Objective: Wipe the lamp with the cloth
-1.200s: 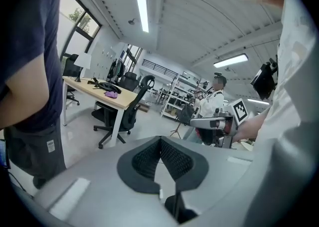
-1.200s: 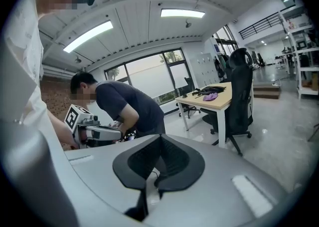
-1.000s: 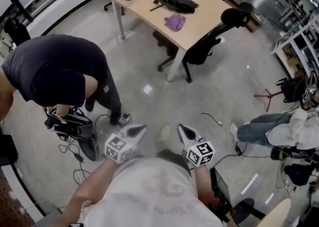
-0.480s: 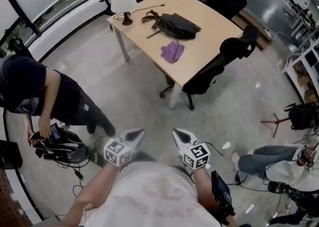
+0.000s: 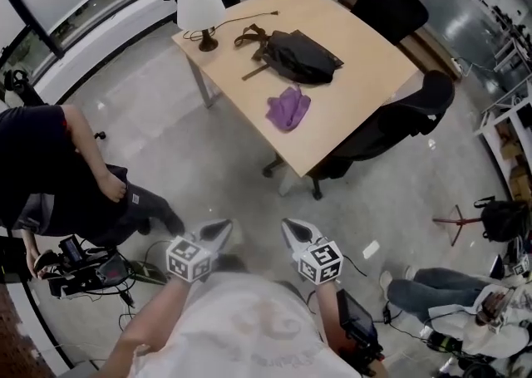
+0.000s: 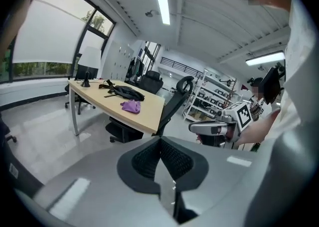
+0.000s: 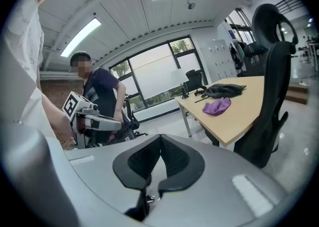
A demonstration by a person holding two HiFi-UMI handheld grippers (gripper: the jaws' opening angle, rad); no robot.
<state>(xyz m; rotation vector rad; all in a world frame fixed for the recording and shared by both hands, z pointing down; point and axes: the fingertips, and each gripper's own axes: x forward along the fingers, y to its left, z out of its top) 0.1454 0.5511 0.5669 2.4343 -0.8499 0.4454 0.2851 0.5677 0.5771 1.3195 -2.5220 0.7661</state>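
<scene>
We see a wooden table (image 5: 366, 85) carrying a white lamp (image 5: 200, 7) at its far left corner, a black bag (image 5: 301, 56) mid-table and a purple cloth (image 5: 288, 108) nearer.

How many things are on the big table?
3: a lamp at the far left corner of the table, a black bag in the middle, a purple cloth nearer the front edge. Nothing looks hidden.
</scene>
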